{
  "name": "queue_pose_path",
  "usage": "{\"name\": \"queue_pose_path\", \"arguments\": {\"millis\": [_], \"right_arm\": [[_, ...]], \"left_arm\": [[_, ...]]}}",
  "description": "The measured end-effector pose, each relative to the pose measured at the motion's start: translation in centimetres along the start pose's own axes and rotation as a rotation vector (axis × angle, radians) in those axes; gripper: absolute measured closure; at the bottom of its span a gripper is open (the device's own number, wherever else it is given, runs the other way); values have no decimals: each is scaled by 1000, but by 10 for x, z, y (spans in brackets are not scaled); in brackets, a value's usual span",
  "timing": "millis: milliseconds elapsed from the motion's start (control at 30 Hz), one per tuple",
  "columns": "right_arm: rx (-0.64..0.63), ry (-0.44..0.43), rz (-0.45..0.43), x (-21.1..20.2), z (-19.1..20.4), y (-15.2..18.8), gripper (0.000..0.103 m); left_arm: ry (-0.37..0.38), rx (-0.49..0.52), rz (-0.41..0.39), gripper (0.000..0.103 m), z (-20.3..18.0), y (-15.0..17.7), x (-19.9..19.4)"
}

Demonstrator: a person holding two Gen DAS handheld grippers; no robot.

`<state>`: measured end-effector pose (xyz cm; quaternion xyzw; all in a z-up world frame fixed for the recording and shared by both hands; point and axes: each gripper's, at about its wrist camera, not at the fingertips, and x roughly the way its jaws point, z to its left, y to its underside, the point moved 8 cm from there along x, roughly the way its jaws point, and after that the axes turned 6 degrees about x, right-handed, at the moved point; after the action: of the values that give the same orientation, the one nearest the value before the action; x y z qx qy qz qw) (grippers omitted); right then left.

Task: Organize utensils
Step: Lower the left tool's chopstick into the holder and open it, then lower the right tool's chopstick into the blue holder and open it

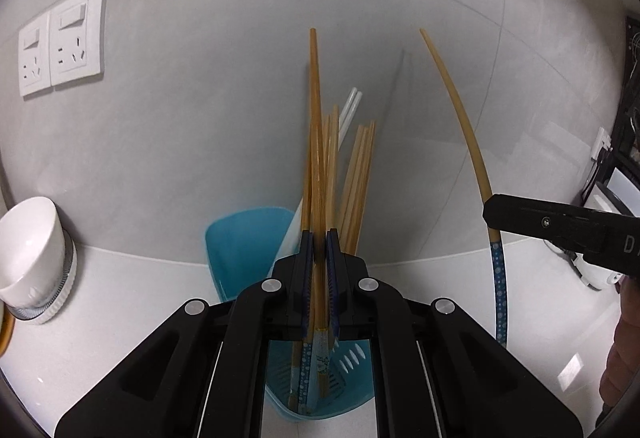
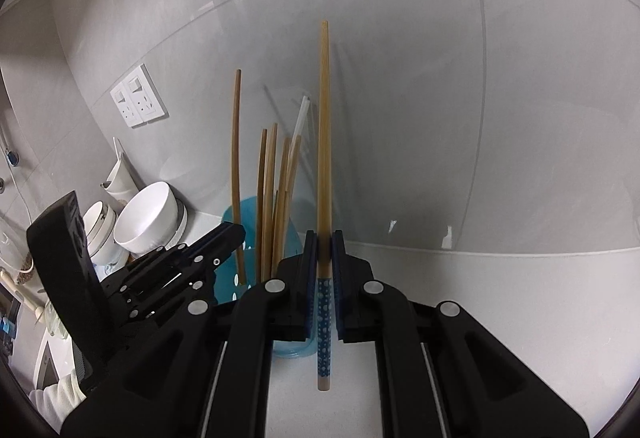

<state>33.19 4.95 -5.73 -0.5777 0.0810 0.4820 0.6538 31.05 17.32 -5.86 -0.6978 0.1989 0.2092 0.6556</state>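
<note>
Pinching one chopstick (image 2: 324, 141) each, both grippers, left (image 1: 320, 238) and right (image 2: 324, 238), seem headed tip-up for the blue holder (image 1: 240, 238).

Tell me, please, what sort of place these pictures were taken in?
Most likely a home kitchen counter: a blue chopstick holder full of chopsticks, white bowls stacked by the tiled wall, and wall sockets.
</note>
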Motion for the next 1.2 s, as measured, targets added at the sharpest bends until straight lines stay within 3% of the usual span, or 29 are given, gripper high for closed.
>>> {"name": "queue_pose_path", "arguments": {"millis": [133, 200, 267, 400, 467, 567, 633, 700, 800, 900, 1200], "right_arm": [[-16, 3, 0, -2, 0, 1, 96], [-22, 3, -3, -2, 1, 1, 96], [-22, 1, -4, -2, 1, 0, 96], [-24, -26, -22, -3, 7, -3, 96], [-19, -53, -36, -3, 12, -6, 96], [-6, -102, -64, -3, 23, -12, 96], [-12, -125, -85, -1, 32, -15, 96], [-15, -133, -101, 3, 40, -17, 96], [-22, -143, -113, 9, 50, -19, 96], [-28, -160, -133, 15, 59, -18, 96], [-7, -155, -130, 47, 61, 1, 96]], "left_arm": [[-26, 15, 39, 91, -1, 2, -2], [-45, 26, 75, 78, -1, 3, -3], [-50, 29, 112, 76, -2, 3, -8], [-83, -24, 173, 59, 9, 8, -20], [-94, -44, 184, 55, 12, 10, -28], [-132, -63, 198, 38, 19, 15, -40], [-150, -71, 208, 33, 28, 19, -45], [-154, -85, 210, 20, 31, 23, -53], [-155, -108, 209, 10, 39, 26, -62], [-169, -122, 213, 6, 46, 29, -66], [-185, -141, 245, 6, 57, 43, -66]]}}
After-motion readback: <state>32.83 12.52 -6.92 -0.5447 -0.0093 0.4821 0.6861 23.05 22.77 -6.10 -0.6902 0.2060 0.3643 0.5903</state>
